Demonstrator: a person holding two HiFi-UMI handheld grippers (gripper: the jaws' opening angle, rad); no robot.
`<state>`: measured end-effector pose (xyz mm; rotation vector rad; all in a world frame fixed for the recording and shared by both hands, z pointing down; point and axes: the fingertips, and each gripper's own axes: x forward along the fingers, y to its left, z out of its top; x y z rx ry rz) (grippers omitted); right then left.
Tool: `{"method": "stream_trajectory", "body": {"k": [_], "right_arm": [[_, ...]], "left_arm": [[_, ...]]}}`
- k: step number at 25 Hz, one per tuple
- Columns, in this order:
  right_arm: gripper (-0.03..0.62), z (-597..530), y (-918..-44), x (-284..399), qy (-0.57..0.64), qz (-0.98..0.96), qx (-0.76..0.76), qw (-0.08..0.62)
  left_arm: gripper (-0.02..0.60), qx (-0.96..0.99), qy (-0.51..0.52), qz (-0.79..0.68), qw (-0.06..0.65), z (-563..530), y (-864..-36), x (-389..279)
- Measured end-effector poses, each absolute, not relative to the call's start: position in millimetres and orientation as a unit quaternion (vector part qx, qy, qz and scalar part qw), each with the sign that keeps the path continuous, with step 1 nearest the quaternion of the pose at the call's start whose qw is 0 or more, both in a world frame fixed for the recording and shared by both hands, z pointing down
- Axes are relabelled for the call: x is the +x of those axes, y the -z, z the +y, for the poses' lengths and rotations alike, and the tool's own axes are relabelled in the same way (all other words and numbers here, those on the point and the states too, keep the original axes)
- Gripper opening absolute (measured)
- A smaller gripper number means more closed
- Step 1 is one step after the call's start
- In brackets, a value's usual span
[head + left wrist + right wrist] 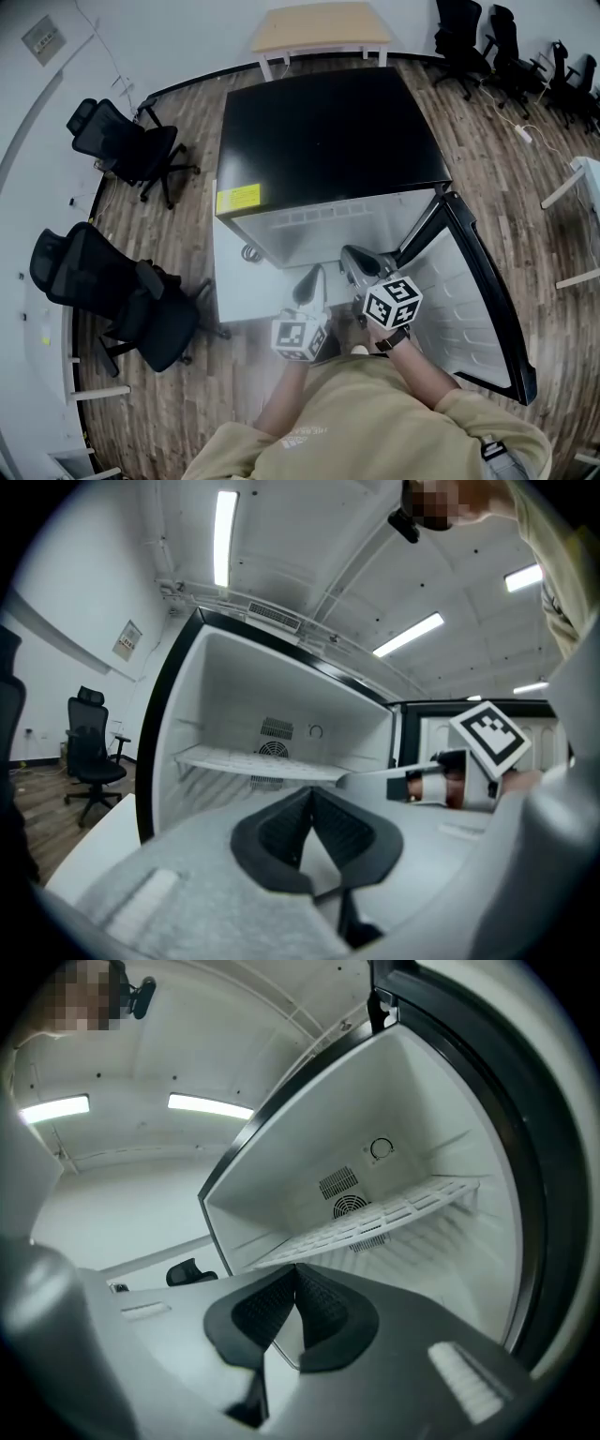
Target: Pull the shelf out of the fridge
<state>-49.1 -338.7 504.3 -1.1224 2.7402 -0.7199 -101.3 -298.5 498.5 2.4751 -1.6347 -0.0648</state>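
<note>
At the open fridge (328, 141)
Our left claw (311, 793) and right claw (296, 1269) are clenched empty, facing the shelf (375, 1218)

bright ceiling strip lights (225, 536), strong fisheye warping, soft foreground blur.

A white slatted shelf (380, 1215) is seated level, seemingly on side ledges, midway up inside the opened, black-topped fridge (328, 141).

Black office chairs (131, 145), a wooden table (319, 28), plank floor (187, 394)
</note>
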Motion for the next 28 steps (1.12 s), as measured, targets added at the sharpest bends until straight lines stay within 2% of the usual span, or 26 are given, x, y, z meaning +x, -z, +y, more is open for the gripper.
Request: {"method": "stream_trajectory", "body": {"k": [10, 14, 16, 19, 22, 25, 28], "right_arm": [[0.008, -385.5, -514.3, -63.7, 0.307, 0.871, -0.373, 0.090], [0.056, -393.0, -518.8, -66.7, 0.341, 0.857, -0.367, 0.120], [0.119, -396.9, -521.2, -64.9, 0.369, 0.844, -0.361, 0.144], [0.209, -406.0, -518.9, -62.5, 0.419, 0.816, -0.349, 0.193], [0.252, -422.5, -509.5, -60.2, 0.458, 0.782, -0.322, 0.275], [0.239, -442.0, -514.3, -51.3, 0.518, 0.711, -0.299, 0.370], [0.208, -455.3, -516.0, -50.4, 0.535, 0.680, -0.290, 0.408]], "left_arm": [[0.002, 0.839, 0.009, -0.535, 0.100, -339.6, -505.3, -114.5], [0.002, 0.840, 0.007, -0.533, 0.098, -350.8, -507.5, -118.6], [0.002, 0.842, 0.009, -0.532, 0.092, -352.3, -505.6, -118.2], [0.001, 0.846, 0.005, -0.527, 0.085, -352.5, -501.7, -116.3], [0.002, 0.848, 0.005, -0.524, 0.083, -352.6, -498.2, -118.2], [0.002, 0.847, 0.003, -0.525, 0.083, -354.2, -498.4, -120.0], [0.002, 0.847, 0.001, -0.525, 0.081, -353.2, -499.0, -122.0]]}}
